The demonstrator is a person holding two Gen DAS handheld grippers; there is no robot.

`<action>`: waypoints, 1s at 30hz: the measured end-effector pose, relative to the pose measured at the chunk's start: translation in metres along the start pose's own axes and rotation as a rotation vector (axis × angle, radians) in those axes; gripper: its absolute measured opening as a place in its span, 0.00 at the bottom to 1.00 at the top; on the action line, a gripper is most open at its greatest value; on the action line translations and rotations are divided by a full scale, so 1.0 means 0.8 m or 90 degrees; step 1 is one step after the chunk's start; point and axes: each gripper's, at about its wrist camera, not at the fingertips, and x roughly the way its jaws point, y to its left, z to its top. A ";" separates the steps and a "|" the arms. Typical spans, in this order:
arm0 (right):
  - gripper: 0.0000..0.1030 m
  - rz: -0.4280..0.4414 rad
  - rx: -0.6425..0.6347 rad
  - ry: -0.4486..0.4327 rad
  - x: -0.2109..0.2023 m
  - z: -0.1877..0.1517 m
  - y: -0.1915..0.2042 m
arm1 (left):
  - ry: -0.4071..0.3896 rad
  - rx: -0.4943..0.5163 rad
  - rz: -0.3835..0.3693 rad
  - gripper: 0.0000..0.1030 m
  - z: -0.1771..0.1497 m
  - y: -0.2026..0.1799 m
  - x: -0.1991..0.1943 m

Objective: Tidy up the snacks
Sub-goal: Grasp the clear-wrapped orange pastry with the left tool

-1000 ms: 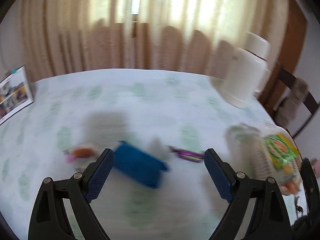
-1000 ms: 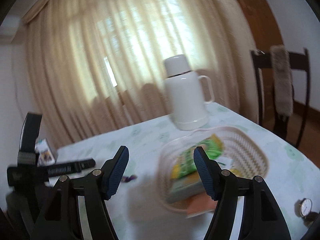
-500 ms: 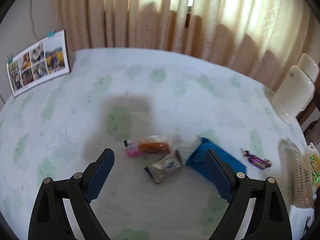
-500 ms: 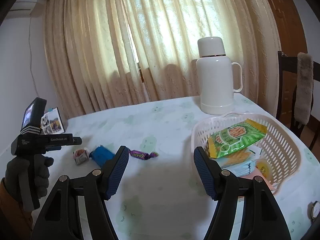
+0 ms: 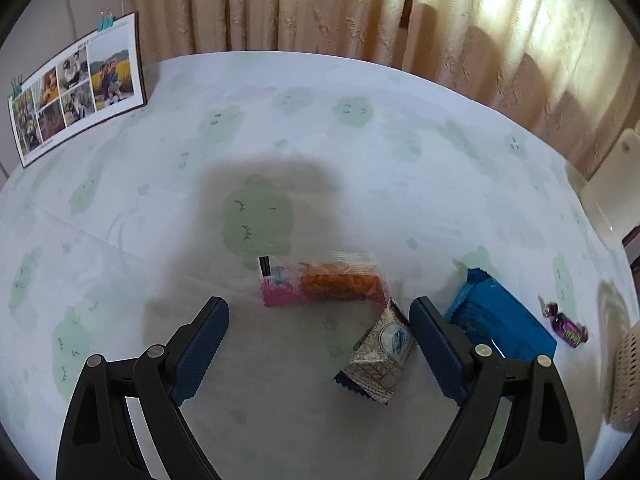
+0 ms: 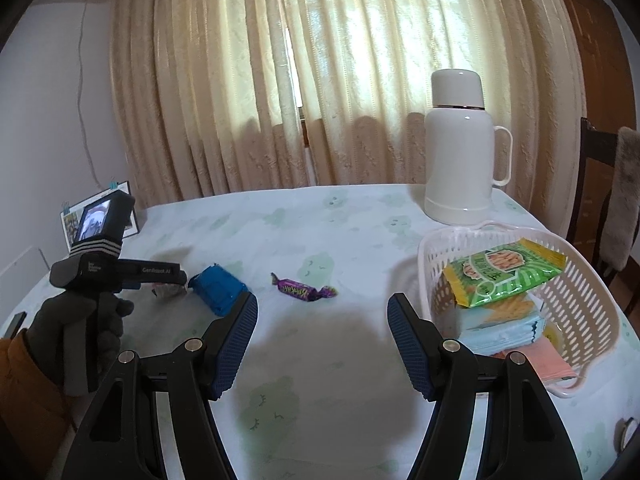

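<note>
In the left wrist view my left gripper [image 5: 319, 312] is open and empty above the table, just short of a pink-and-orange snack packet [image 5: 322, 285]. A grey patterned packet [image 5: 380, 356] lies by its right finger, a blue packet [image 5: 502, 326] beyond that, and a purple candy [image 5: 566, 330] further right. In the right wrist view my right gripper [image 6: 322, 308] is open and empty over the table. The purple candy [image 6: 302, 289] and blue packet [image 6: 218, 288] lie ahead left. A white basket [image 6: 584, 292] at right holds a green packet [image 6: 502, 272] and other snacks.
A white thermos [image 6: 460, 148] stands behind the basket. A photo calendar [image 5: 76, 84] stands at the table's far left. A chair [image 6: 608, 184] is at right, curtains behind. A watch [image 6: 626, 430] lies near the right table edge. The left gripper's handle [image 6: 120, 272] shows at left.
The left gripper has swung left and tilted down; the pink-and-orange and grey packets are now between its fingers' line. The right gripper has drawn back from the basket and turned left.
</note>
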 end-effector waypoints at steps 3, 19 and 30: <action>0.66 0.001 -0.003 0.003 0.000 -0.001 0.001 | 0.004 -0.005 -0.002 0.87 0.002 0.001 0.001; 0.66 -0.004 -0.031 0.023 0.012 -0.007 0.012 | 0.010 -0.012 -0.001 0.49 0.018 0.012 0.002; 0.66 -0.003 -0.017 0.029 0.013 -0.007 0.006 | -0.037 -0.020 -0.004 0.46 0.013 0.024 -0.041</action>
